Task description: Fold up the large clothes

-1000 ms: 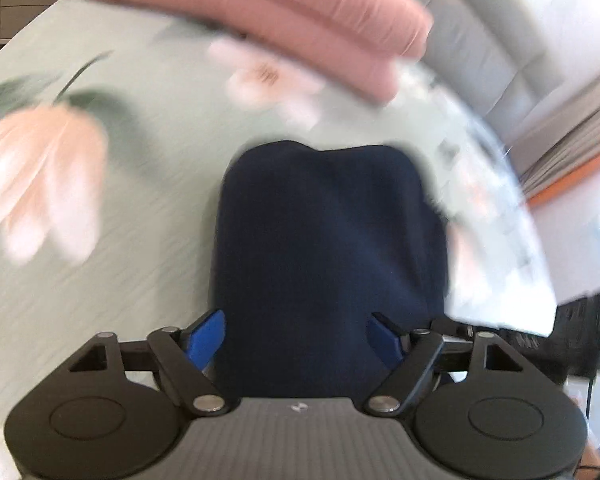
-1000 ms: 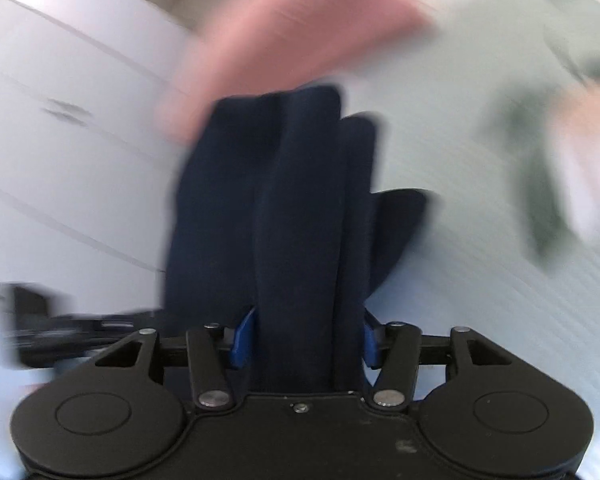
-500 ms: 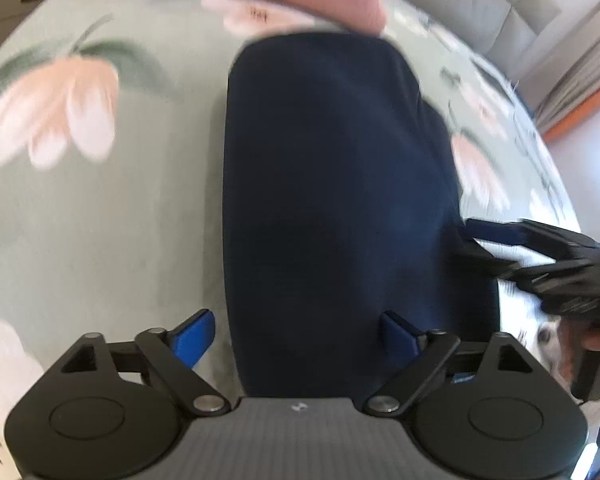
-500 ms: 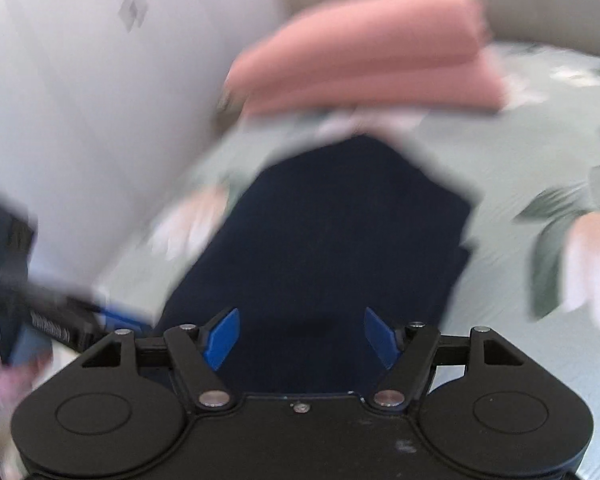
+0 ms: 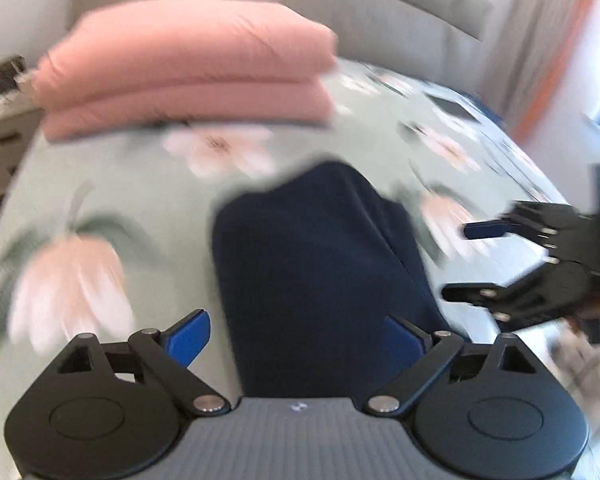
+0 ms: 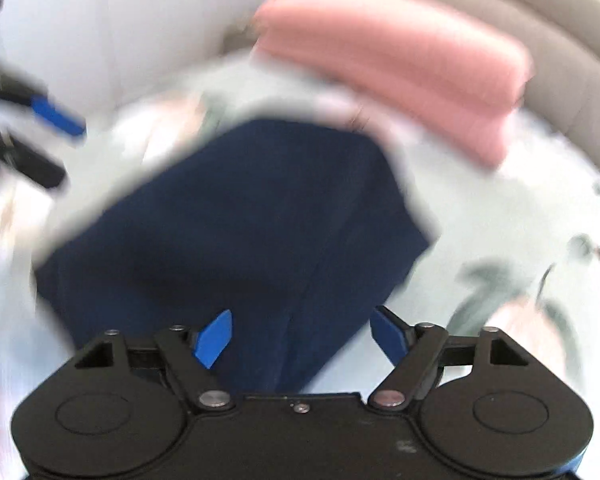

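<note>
The folded navy garment [image 5: 316,264] lay on the flowered bedspread [image 5: 112,184], just ahead of the left gripper [image 5: 296,330] and right gripper [image 6: 300,332]; both stood spread wide, holding nothing.

The left gripper [image 5: 296,334] is hovering low with its blue fingers [image 5: 188,334] spread wide — nothing is pinched between them. The right gripper [image 6: 302,336] is likewise gaping, its blue pads [image 6: 216,336] standing well apart. In the left wrist view the right gripper [image 5: 480,260] is showing off to the right side, fingers parted, pointing inward — its outline is blurring.
</note>
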`<state>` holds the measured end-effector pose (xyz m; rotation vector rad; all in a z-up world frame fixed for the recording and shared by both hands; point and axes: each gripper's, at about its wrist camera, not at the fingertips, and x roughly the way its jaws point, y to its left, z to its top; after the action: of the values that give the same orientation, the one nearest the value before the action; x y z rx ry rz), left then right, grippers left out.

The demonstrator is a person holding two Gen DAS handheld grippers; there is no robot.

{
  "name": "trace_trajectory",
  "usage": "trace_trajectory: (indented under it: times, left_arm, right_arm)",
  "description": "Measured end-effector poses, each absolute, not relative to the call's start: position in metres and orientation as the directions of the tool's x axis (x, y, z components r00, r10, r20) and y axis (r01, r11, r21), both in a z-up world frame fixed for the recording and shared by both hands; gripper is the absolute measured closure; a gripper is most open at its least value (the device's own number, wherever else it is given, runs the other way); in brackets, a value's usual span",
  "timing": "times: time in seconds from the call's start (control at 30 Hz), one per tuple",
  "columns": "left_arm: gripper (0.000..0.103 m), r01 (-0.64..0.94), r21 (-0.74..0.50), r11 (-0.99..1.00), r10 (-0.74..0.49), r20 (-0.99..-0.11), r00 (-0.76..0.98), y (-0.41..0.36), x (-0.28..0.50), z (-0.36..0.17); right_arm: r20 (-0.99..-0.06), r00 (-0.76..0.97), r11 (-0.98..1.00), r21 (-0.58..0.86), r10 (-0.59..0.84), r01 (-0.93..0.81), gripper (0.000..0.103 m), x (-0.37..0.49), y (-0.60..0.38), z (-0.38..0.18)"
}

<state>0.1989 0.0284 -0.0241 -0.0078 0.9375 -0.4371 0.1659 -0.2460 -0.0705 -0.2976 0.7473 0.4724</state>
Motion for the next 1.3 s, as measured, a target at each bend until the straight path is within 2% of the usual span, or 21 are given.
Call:
trace_trajectory:
  times: [0.1,0.2,0.33,0.43,0.47,0.53,0.6,0.73,0.87,0.97,1.17,1.3]
  left_arm:
    - [0.012,0.3,-0.218,0.929,-0.352,-0.769,0.534,0.025,0.244,-0.03]
    - [0.012,0.271,-0.281,0.921,-0.386,-0.753,0.532,0.02,0.28,-0.046]
    - [0.014,0.217,-0.216,0.952,-0.299,-0.809,0.506,0.008,0.321,-0.087]
    - [0.006,0.15,-0.298,0.943,-0.334,-0.828,0.451,0.015,0.347,-0.123]
    - [0.0,0.118,-0.34,0.933,-0.356,-0.827,0.434,0.02,0.354,-0.133]
    - [0.0,0.088,-0.393,0.915,-0.393,-0.825,0.406,0.026,0.364,-0.149]
    - [0.0,0.071,-0.425,0.902,-0.416,-0.816,0.402,0.027,0.366,-0.16]
    - [0.0,0.12,-0.424,0.898,-0.431,-0.787,0.442,0.029,0.362,-0.168]
    - [0.0,0.102,-0.435,0.895,-0.433,-0.788,0.438,0.033,0.357,-0.165]
    - [0.0,0.079,-0.419,0.904,-0.41,-0.801,0.436,0.032,0.351,-0.159]
    - [0.0,-0.029,-0.486,0.873,-0.435,-0.806,0.401,0.054,0.336,-0.157]
    - [0.0,-0.039,-0.388,0.921,-0.333,-0.834,0.441,0.052,0.315,-0.127]
  right_arm:
    - [-0.681,0.672,0.882,-0.081,0.291,-0.464,0.005,0.211,-0.239,-0.066]
    - [-0.718,0.622,0.891,-0.006,0.313,-0.454,0.005,0.257,-0.23,-0.083]
    - [-0.787,0.548,0.888,-0.002,0.282,-0.46,0.005,0.285,-0.229,-0.122]
    - [-0.786,0.521,0.91,0.123,0.333,-0.397,0.001,0.301,-0.252,-0.138]
    - [-0.788,0.527,0.922,0.13,0.319,-0.364,0.001,0.31,-0.258,-0.148]
    - [-0.793,0.529,0.933,0.129,0.301,-0.337,0.0,0.324,-0.267,-0.164]
    - [-0.797,0.496,0.929,0.213,0.344,-0.303,0.0,0.339,-0.273,-0.183]
    - [-0.754,0.517,0.908,0.263,0.405,-0.327,0.0,0.329,-0.281,-0.187]
    - [-0.747,0.51,0.901,0.301,0.426,-0.313,0.0,0.325,-0.292,-0.184]
    - [-0.755,0.519,0.912,0.278,0.401,-0.3,0.0,0.319,-0.292,-0.18]
    - [-0.783,0.553,0.948,0.142,0.284,-0.285,0.0,0.299,-0.294,-0.16]
    - [-0.831,0.496,0.968,0.226,0.252,-0.113,0.001,0.293,-0.314,-0.146]
